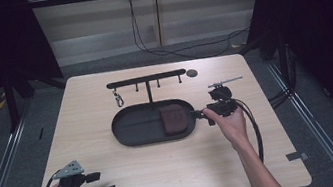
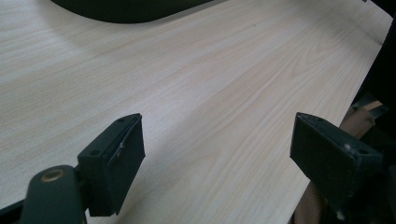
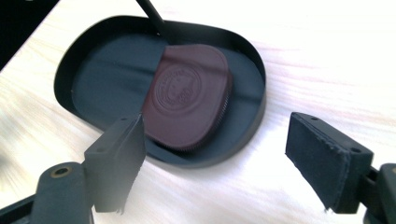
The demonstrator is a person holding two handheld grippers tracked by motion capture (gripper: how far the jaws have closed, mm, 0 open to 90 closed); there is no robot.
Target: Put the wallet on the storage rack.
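Jaws of the right gripper (image 3: 212, 158) stood spread just near the tray (image 3: 254, 112); a low approach risked nudging its rim and shifting the brown pouch (image 3: 189, 95).

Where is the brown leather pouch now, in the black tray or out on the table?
In the tray: the pouch lies flat inside its rim, at the end nearest the open right gripper.
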